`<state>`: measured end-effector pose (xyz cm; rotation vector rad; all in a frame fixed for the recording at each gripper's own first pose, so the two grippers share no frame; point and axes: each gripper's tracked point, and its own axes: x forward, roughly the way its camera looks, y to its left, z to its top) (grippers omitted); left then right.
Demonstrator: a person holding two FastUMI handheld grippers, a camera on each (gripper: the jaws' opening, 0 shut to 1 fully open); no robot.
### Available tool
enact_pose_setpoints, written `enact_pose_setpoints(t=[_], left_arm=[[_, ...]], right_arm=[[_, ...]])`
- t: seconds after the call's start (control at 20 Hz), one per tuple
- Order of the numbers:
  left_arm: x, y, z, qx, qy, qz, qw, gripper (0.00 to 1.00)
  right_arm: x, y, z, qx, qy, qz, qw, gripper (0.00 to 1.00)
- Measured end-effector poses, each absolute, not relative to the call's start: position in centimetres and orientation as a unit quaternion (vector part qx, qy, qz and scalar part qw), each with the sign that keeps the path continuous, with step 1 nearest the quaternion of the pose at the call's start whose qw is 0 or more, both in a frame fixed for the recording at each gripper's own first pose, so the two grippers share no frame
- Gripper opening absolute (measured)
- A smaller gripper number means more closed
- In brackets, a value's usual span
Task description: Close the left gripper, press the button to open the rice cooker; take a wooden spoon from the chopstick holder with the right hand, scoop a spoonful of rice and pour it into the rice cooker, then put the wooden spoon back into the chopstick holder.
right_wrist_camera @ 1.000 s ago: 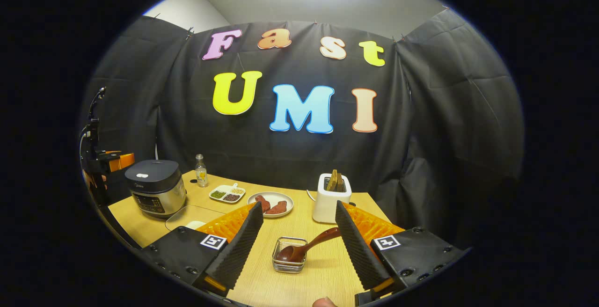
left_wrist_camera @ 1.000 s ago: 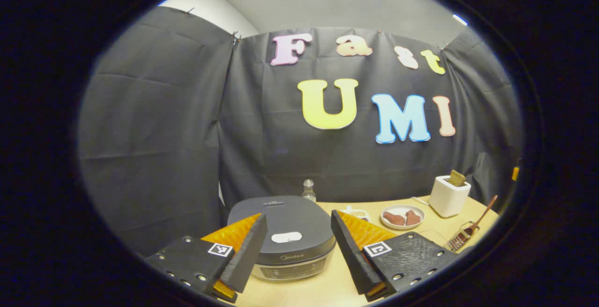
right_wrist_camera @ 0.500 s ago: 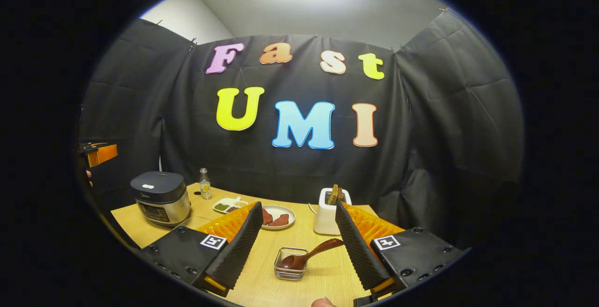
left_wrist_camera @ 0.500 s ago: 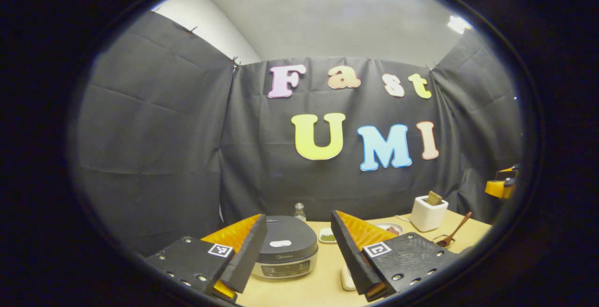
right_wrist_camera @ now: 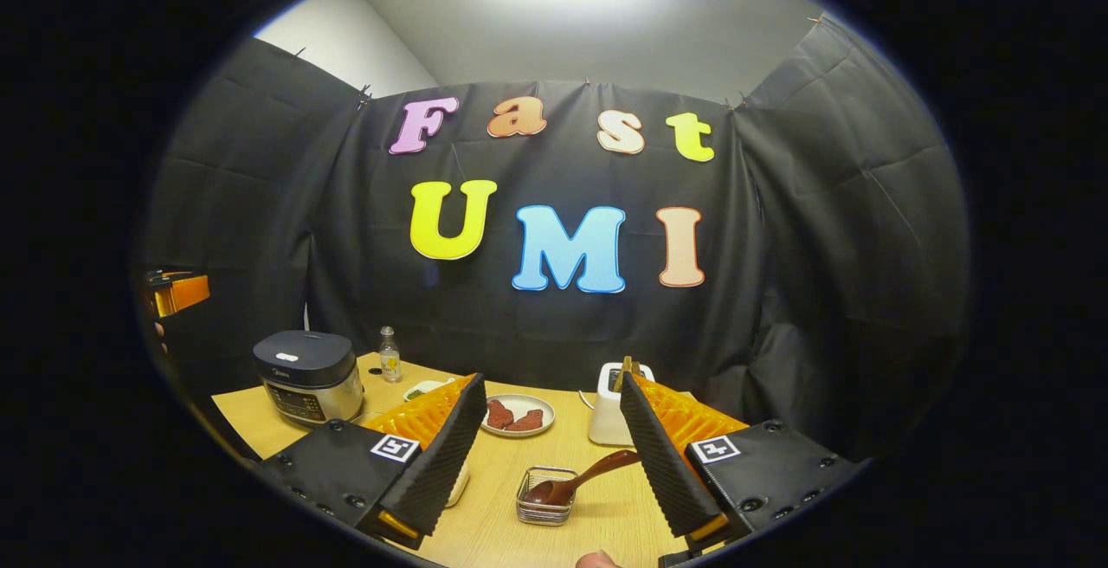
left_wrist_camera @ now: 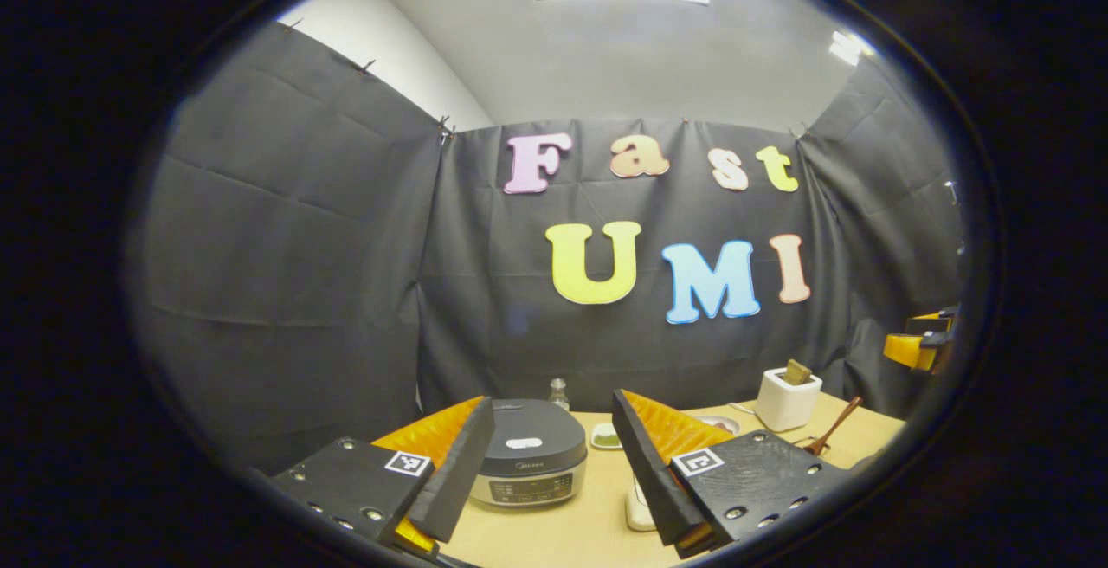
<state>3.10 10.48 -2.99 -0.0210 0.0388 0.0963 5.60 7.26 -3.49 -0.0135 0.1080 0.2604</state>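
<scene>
The left gripper hangs short of the rice cooker, jaws wide; pressing the lid button with them splayed risks straddling it, or shoving the cooker across the table; the right gripper, equally wide, frames the wooden spoon leaning in the wire chopstick holder; the right gripper view gives the cooker's side and a plate.
</scene>
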Motion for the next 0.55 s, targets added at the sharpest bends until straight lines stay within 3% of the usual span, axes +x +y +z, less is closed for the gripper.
enact_pose_setpoints(t=[0.55], left_arm=[[3.05, 10.08, -2.76, -0.004, 0.018, 0.048, 0.999, 0.84]], right_arm=[[6.13, 8.05, -3.38, 0.004, 0.052, 0.134, 0.990, 0.98]])
